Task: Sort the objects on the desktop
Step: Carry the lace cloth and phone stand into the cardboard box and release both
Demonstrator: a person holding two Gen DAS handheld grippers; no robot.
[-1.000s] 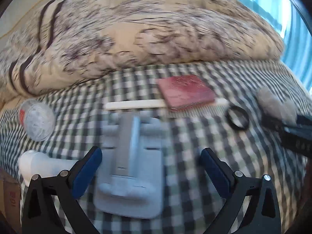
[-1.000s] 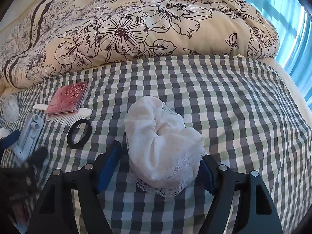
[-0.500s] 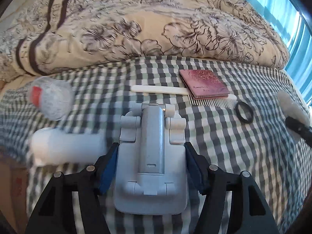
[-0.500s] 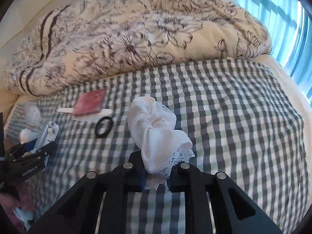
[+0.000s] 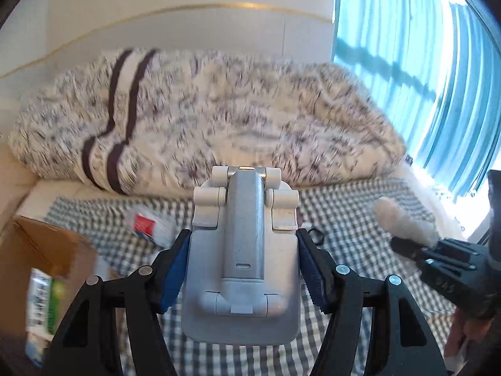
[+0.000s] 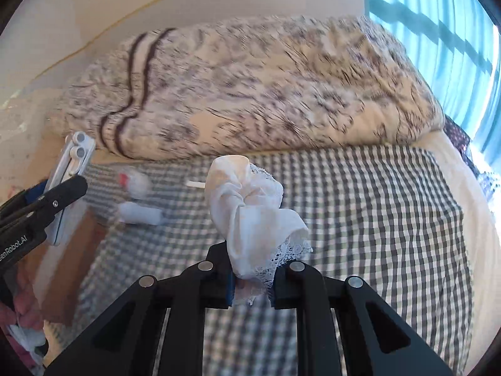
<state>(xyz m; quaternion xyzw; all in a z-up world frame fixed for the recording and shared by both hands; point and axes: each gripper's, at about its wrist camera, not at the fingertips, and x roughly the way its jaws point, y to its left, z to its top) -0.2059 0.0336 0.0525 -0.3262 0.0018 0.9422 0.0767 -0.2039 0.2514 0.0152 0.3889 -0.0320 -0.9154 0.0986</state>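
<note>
- We read one legible marking: "enRobot.AI", its start cut off by the frame edge, printed on the left gripper (image 6: 67,192) body as seen from the right wrist view.
- One grey folding stand (image 5: 242,250): we see the left gripper (image 5: 241,274) clamped on its two sides with blue pads (image 5: 173,269), holding it lifted above the checked sheet (image 5: 350,219).
- One white lace-trimmed cloth (image 6: 250,216): the right gripper (image 6: 250,285) is closed nearly fully on its lower end, and the cloth stands up above the checked sheet (image 6: 375,219).
- One round clear container (image 6: 134,181) with a red label; we cannot read its text.
- One white cylinder (image 6: 141,214) lies just beside the container.
- One black ring (image 5: 316,235) shows just past the stand's right edge.
- One cardboard box (image 5: 47,250) sits at the bed's left edge; beside it is a green-and-white package (image 5: 43,307), its print too blurred to read.
- One floral quilt (image 6: 266,87) with two dark stripes lies behind the sheet.
</note>
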